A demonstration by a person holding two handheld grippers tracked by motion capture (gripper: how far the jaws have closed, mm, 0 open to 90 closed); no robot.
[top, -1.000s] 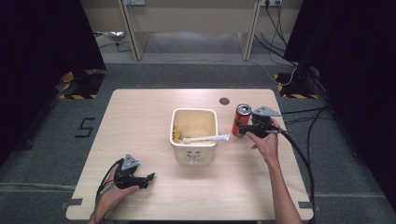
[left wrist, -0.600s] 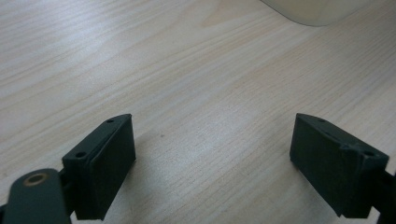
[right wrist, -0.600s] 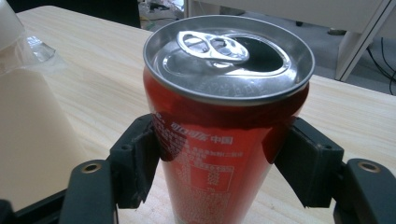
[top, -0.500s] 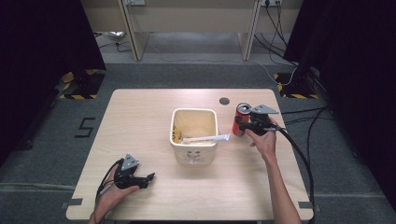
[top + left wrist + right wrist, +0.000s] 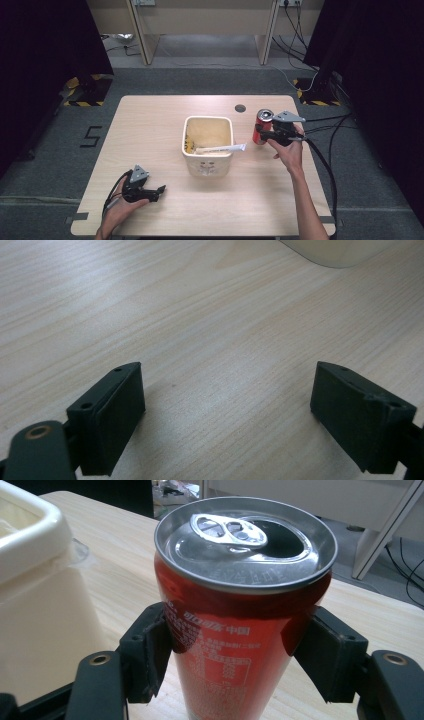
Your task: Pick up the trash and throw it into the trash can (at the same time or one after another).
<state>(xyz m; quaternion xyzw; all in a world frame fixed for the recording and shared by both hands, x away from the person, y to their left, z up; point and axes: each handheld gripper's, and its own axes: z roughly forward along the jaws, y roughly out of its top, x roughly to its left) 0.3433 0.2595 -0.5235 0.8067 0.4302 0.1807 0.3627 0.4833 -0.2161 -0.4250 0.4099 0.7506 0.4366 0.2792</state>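
Can [image 5: 240, 625], opened, beside cream bin [image 5: 208, 159]

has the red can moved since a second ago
No. The red can stands in the same place right of the bin, below the table's hole; the right gripper jaws have just closed on it.

So the tub [image 5: 208, 145] sits pretty much mid-table [image 5: 150, 125], with a tube [image 5: 220, 148] lying inside it, one end poking out over the right rim. Just right of the tub stands an opened drinks can [image 5: 262, 126], upright, squeezed between the jaws of the right gripper [image 5: 265, 134], which comes at it from the right. Behind the can there's a cable hole [image 5: 240, 108] in the tabletop. The left gripper [image 5: 159, 190] rests on the table near the front left corner, well apart from the tub.
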